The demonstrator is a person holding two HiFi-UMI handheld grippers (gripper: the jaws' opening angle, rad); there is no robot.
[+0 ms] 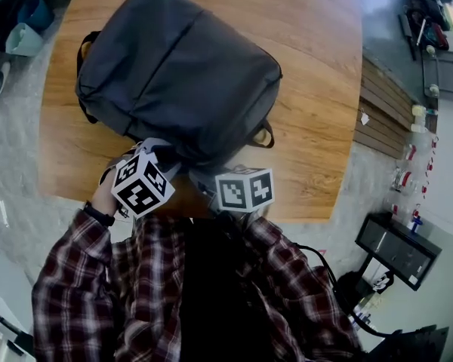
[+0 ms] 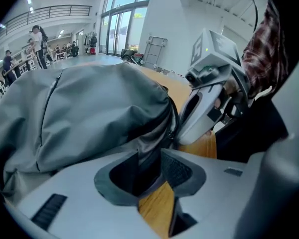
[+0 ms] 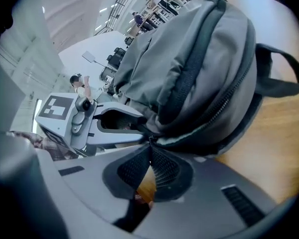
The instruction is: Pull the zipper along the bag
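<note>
- Right gripper (image 3: 150,151), closest to the person, has its jaws nipped almost together on the zipper pull (image 3: 150,139) at the near end of the bag (image 1: 177,70).
- Left gripper (image 2: 152,163), just beside it, clamps a fold of the dark bag fabric close to that pull.
- Lying flat on the wooden bench (image 1: 317,127), the grey bag hides whatever is inside; its zipper (image 3: 217,108) curves away round the edge.
- Grey floor (image 1: 15,164) surrounds the bench; farther off are tall windows (image 2: 124,29) and people (image 2: 37,36) in a bright hall.

The grey fabric backpack (image 1: 177,70) lies on the brown wooden table (image 1: 317,127); at its near edge, the left gripper (image 2: 152,156) sits left of the right gripper (image 3: 149,151).
</note>
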